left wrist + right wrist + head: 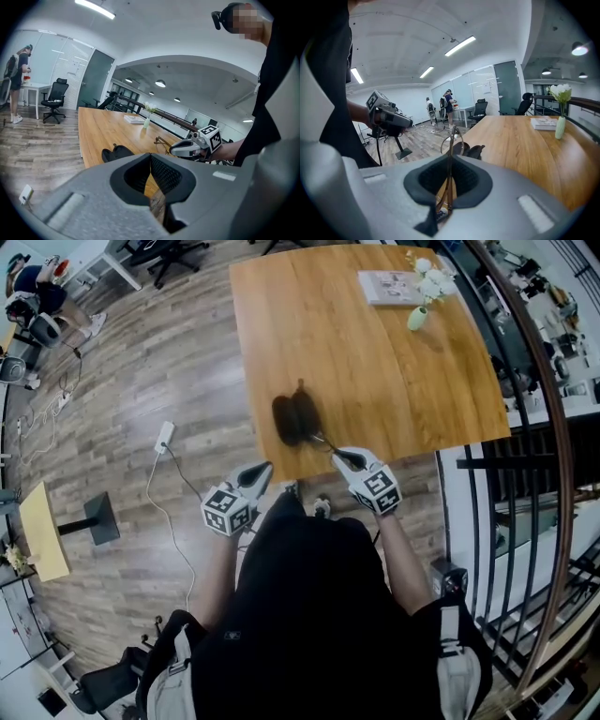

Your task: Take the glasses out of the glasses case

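The dark glasses case [295, 418] lies open on the wooden table [394, 381], near its front edge. My right gripper [345, 459] is just right of the case, shut on a temple arm of the thin-framed glasses [323, 440], which are held clear of the case. In the right gripper view the glasses [452, 140] stand up from the right gripper [449, 164] with the case [468, 151] behind them. My left gripper [261, 471] hangs off the table's front left corner, shut and empty. The left gripper view shows the left gripper [151, 161], the case [117, 152] and the glasses [161, 140].
A book [389, 287] and a small vase of white flowers [419, 315] sit at the table's far right. A railing [539, 427] runs along the right side. A power strip [165, 435] with its cable lies on the floor at left. A person [18, 79] stands far off.
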`<state>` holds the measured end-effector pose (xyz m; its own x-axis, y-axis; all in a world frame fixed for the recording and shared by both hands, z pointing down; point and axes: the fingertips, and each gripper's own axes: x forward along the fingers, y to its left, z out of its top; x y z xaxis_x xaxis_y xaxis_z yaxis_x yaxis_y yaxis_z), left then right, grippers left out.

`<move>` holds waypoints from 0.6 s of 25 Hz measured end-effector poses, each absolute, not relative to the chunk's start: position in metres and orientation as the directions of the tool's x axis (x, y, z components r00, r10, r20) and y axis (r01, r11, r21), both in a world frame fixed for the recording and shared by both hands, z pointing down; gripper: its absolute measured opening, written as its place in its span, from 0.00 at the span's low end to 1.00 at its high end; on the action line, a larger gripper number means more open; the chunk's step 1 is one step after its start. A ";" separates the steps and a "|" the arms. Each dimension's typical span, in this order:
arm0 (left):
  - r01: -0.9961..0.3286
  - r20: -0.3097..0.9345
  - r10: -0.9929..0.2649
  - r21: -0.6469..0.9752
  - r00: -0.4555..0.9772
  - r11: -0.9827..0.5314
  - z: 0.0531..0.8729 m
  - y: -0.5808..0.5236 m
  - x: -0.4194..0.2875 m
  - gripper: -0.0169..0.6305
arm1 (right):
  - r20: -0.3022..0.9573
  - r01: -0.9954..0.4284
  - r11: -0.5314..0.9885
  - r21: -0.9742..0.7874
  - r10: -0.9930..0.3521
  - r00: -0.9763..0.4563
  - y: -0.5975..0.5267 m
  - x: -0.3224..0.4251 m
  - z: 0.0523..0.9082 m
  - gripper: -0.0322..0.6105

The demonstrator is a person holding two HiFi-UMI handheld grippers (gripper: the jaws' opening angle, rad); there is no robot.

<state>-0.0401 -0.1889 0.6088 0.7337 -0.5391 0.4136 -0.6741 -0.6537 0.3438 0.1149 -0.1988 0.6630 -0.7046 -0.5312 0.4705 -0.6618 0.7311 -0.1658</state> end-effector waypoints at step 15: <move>-0.669 0.394 -0.545 0.345 0.740 -0.659 0.609 -0.153 -0.026 0.04 | 0.461 -0.669 0.729 -0.149 -0.547 -0.699 -0.160 0.130 0.655 0.08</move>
<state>-0.0263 -0.1527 0.6085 0.7402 -0.5446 0.3944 -0.6685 -0.6589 0.3449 0.1301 -0.1601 0.6547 -0.6986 -0.5469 0.4613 -0.6686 0.7286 -0.1487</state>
